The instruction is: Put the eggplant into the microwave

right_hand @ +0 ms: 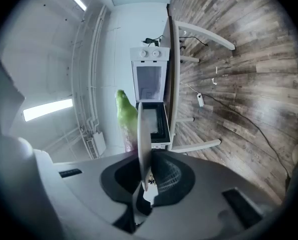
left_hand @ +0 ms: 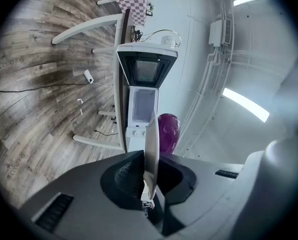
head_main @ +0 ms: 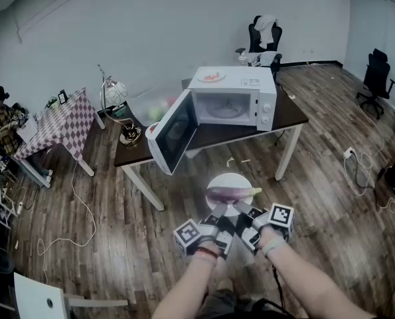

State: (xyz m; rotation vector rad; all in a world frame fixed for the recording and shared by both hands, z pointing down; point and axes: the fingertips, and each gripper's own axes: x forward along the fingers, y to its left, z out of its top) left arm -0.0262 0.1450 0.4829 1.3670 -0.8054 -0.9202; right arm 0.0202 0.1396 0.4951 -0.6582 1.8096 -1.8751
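Note:
A purple eggplant (head_main: 232, 193) with a green stem lies across a white plate (head_main: 226, 177), held low in front of me. My left gripper (head_main: 218, 211) is shut on the plate's near rim and my right gripper (head_main: 241, 210) is shut on that rim just beside it. The white microwave (head_main: 234, 98) stands on a dark table beyond, its door (head_main: 173, 133) swung open to the left and its cavity empty. In the left gripper view the plate (left_hand: 151, 141) shows edge-on between the jaws, with the eggplant (left_hand: 168, 131) behind. In the right gripper view the plate (right_hand: 143, 141) is clamped likewise, with the eggplant's stem (right_hand: 124, 115) beside it.
The dark table (head_main: 291, 113) has white legs. A small plate (head_main: 211, 77) rests on the microwave's top. A lamp (head_main: 115, 93) stands on the table's left end. Further off are a checkered table (head_main: 58, 121) with a person (head_main: 4, 125), office chairs (head_main: 264, 38), and cables (head_main: 84, 211) on the wooden floor.

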